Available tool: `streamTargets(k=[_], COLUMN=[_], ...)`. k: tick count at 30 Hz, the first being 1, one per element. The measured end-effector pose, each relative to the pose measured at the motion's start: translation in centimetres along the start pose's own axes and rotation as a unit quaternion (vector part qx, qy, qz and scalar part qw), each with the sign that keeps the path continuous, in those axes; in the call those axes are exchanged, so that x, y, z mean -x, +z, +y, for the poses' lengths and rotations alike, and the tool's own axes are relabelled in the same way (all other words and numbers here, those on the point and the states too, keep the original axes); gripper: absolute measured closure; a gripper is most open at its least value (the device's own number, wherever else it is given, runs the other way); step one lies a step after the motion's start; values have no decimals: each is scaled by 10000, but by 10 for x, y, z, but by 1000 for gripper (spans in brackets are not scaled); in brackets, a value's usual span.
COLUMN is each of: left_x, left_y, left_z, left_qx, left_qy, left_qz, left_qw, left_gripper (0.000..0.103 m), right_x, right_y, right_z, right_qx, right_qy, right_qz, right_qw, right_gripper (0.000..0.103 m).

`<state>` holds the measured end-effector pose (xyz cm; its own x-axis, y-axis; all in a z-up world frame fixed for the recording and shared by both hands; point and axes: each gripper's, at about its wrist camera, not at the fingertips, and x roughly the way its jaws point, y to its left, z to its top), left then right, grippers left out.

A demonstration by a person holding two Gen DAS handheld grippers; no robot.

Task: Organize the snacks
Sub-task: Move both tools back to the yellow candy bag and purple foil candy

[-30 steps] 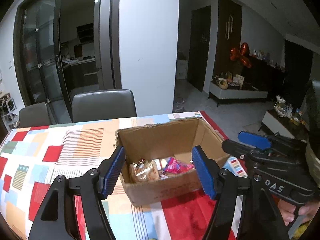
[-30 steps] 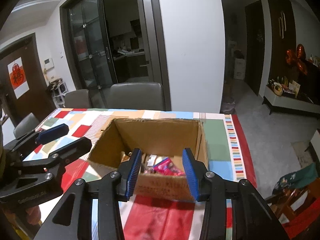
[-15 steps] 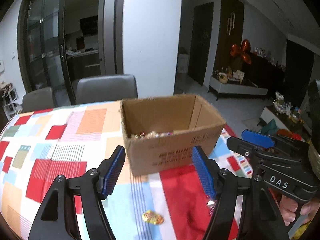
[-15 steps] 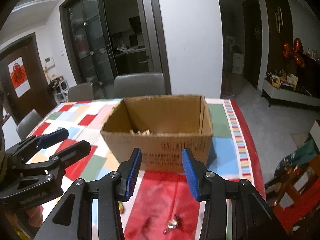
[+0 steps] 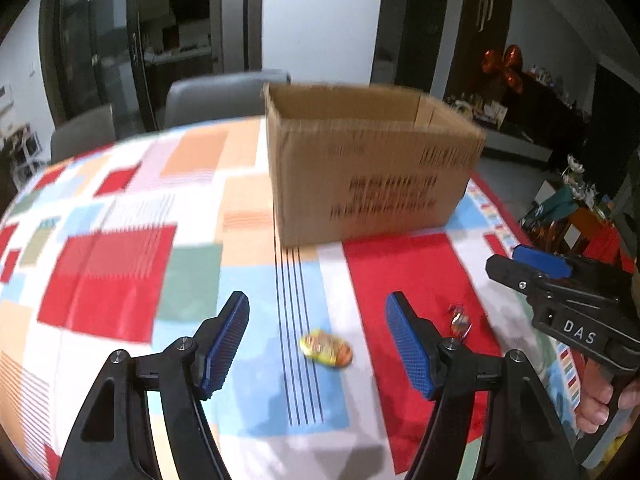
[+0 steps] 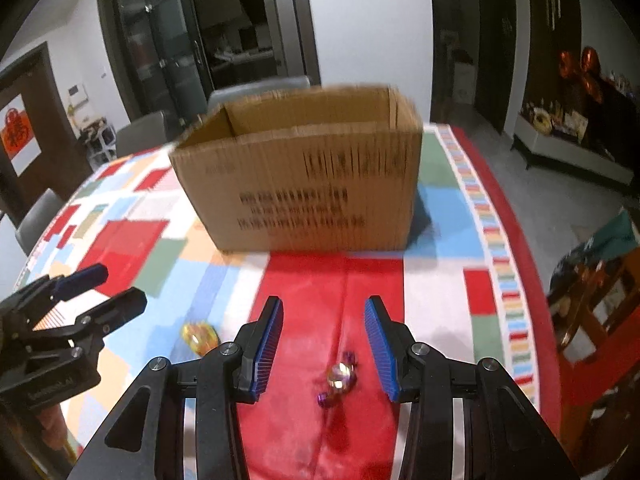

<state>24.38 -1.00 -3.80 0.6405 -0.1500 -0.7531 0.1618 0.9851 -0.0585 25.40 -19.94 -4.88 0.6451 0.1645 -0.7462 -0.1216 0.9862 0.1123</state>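
Note:
An open cardboard box (image 5: 372, 168) (image 6: 304, 184) stands on the patchwork tablecloth (image 5: 120, 264), and its inside is hidden from this low angle. A yellow wrapped snack (image 5: 326, 348) (image 6: 198, 334) lies on the cloth in front of it, under my left gripper (image 5: 317, 300) (image 6: 116, 286), whose fingers are open and apart from it. A small shiny purple-ended candy (image 6: 340, 374) (image 5: 460, 320) lies on a red patch, below my right gripper (image 6: 324, 306) (image 5: 532, 264). That gripper is open too, with nothing between its pads. A hand (image 5: 600, 404) holds its handle.
Grey chairs (image 5: 224, 96) (image 6: 140, 136) stand behind the table. The table's right edge (image 6: 516, 240) drops to a grey floor with a wooden chair and clutter (image 6: 592, 292). Bare cloth lies left of the box (image 5: 192, 168).
Both grippers have sunk toward the table and drawn back from the box. The box's contents have dropped out of sight, and the two loose snacks on the cloth have come into view.

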Motion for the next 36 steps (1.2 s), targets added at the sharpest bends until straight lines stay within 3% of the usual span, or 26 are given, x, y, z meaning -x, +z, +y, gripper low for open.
streamTargets(k=[10, 22, 25, 29, 33, 36], left_x=[-40, -81, -88, -91, -90, -89], left_y=[-36, -34, -33, -32, -32, -33], left_z=[3, 3, 3, 1, 4, 8], left_qx=[181, 405, 466, 437, 410, 469], left_qy=[62, 99, 50, 146, 237, 179], left_qz=[610, 898, 933, 908, 857, 833], left_qw=[9980, 9951, 9945, 9948, 9952, 9953], left_gripper=[33, 34, 35, 43, 62, 63], right_x=[-33, -56, -60, -65, -66, -67], right_y=[-45, -54, -56, -58, -58, -57], right_z=[-8, -12, -10, -9, -8, -8], right_qx=[-119, -240, -231, -179, -98, -68], right_qy=[-78, -80, -32, -22, -86, -89], right_qz=[565, 810, 831, 882, 858, 845], right_qw=[9983, 9964, 9963, 9959, 9962, 9964], right_gripper=[59, 60, 66, 73, 77, 79])
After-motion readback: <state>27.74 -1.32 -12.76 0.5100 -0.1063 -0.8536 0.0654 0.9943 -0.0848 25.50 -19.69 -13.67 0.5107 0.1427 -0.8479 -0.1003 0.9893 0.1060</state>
